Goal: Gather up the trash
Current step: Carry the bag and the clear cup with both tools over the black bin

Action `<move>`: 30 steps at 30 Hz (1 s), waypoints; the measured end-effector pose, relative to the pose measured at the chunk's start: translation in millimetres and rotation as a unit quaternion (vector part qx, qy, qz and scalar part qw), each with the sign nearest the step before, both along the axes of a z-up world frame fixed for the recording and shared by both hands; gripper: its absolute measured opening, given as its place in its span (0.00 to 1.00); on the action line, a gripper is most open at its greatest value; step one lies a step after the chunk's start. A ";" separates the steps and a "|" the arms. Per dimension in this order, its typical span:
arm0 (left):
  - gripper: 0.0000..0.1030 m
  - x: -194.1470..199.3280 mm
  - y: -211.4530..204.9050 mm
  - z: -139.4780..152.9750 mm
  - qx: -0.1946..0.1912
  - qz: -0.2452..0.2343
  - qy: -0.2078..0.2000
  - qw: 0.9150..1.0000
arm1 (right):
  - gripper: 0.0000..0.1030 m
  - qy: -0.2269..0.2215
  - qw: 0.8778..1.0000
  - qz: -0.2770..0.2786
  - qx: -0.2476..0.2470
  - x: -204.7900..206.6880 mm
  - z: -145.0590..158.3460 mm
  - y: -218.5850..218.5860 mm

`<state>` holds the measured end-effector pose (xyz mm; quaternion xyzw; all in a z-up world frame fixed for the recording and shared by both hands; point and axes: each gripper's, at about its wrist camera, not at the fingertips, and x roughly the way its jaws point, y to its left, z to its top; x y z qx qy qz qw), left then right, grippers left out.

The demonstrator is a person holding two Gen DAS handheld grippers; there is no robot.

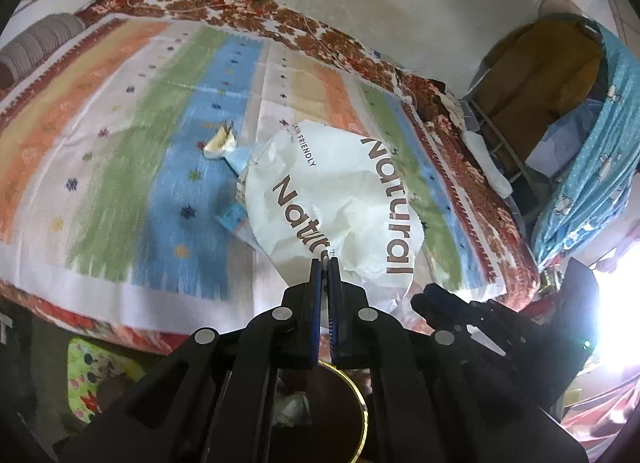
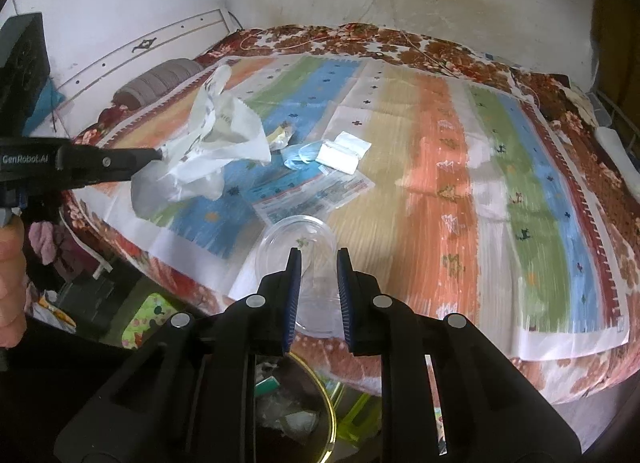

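The left gripper (image 1: 327, 259) is pinched tight on the edge of a white plastic bag (image 1: 340, 199) with brown letters on it. The bag hangs out in front of its tips, above the striped bed cover (image 1: 120, 135). In the right wrist view the same bag (image 2: 216, 143) bunches up at the tip of the left gripper (image 2: 158, 155), off to the left.

The right gripper (image 2: 319, 259) holds a clear plastic cup (image 2: 298, 247) between its blue pads – the cup's round mouth sticks out past the tips. The jaws are partly closed with the cup in the gap, and they look like they press on its sides, but the see-through plastic makes that hard to tell.

More trash lies on the bed, farther out from the right gripper – a printed paper sheet (image 2: 316, 195), a blue wrapper (image 2: 298, 155), a white packet (image 2: 344, 153) and a small yellow scrap (image 2: 282, 135). The scrap (image 1: 220, 141) also shows beyond the bag, ahead and left of the left gripper.

Right under both grippers, below the bed edge, sits a dark bin with a gold rim (image 2: 326, 415) with some trash inside
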<state>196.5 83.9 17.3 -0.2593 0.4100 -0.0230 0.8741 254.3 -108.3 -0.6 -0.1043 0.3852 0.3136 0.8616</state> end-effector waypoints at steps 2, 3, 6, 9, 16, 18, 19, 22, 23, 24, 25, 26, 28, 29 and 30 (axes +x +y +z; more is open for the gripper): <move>0.02 -7.1 -0.9 -4.2 -0.010 -0.002 0.004 1.000 | 0.16 0.001 1.000 0.000 -0.001 -6.1 -0.8 -2.7; 0.02 -10.7 -1.5 -6.5 -0.017 -0.003 0.005 1.000 | 0.16 0.002 1.000 0.000 0.000 -9.3 -1.2 -4.2; 0.02 -21.8 -3.6 -10.5 -0.034 -0.005 0.005 0.999 | 0.16 0.004 1.000 -0.001 0.002 -18.5 -1.5 -7.9; 0.02 -35.2 -8.5 -11.6 -0.036 -0.009 0.001 0.999 | 0.16 0.004 1.000 0.002 0.006 -28.2 -0.5 -11.4; 0.02 -64.1 -19.0 -16.1 -0.036 -0.023 -0.004 0.999 | 0.15 0.015 1.000 0.002 0.010 -46.3 -2.9 -20.4; 0.02 -70.7 -22.3 -16.4 -0.032 -0.027 -0.006 0.999 | 0.09 0.020 1.000 0.001 0.010 -50.8 -5.0 -22.5; 0.02 -74.3 -24.8 -16.4 -0.026 -0.030 -0.007 0.999 | 0.00 0.023 1.000 0.000 0.008 -52.5 -6.6 -23.2; 0.02 -81.9 -29.8 -17.6 -0.016 -0.034 -0.006 0.999 | 0.00 0.036 0.999 -0.004 0.003 -57.0 -13.1 -25.6; 0.02 -83.8 -30.8 -18.4 -0.013 -0.035 -0.004 0.999 | 0.00 0.041 0.999 -0.004 0.000 -58.0 -15.9 -26.4; 0.02 -85.1 -31.3 -19.2 -0.008 -0.034 -0.001 0.999 | 0.00 0.045 0.999 -0.004 -0.006 -60.0 -19.4 -26.1; 0.02 -87.0 -31.8 -20.5 -0.004 -0.034 0.002 0.999 | 0.00 0.047 0.999 -0.004 -0.011 -61.7 -21.7 -26.0; 0.02 -88.9 -32.6 -22.1 -0.001 -0.034 0.006 0.999 | 0.00 0.049 0.999 -0.005 -0.014 -62.4 -23.2 -25.7; 0.02 -92.4 -35.0 -26.4 0.006 -0.035 0.015 0.999 | 0.00 0.052 0.999 -0.003 -0.017 -65.6 -26.1 -25.2; 0.02 -93.9 -37.3 -29.0 0.011 -0.036 0.021 0.999 | 0.00 0.053 0.998 -0.001 -0.019 -67.8 -27.6 -24.6; 0.02 -95.7 -38.8 -31.8 0.014 -0.038 0.027 0.999 | 0.00 0.056 0.998 0.002 -0.020 -71.0 -29.8 -23.9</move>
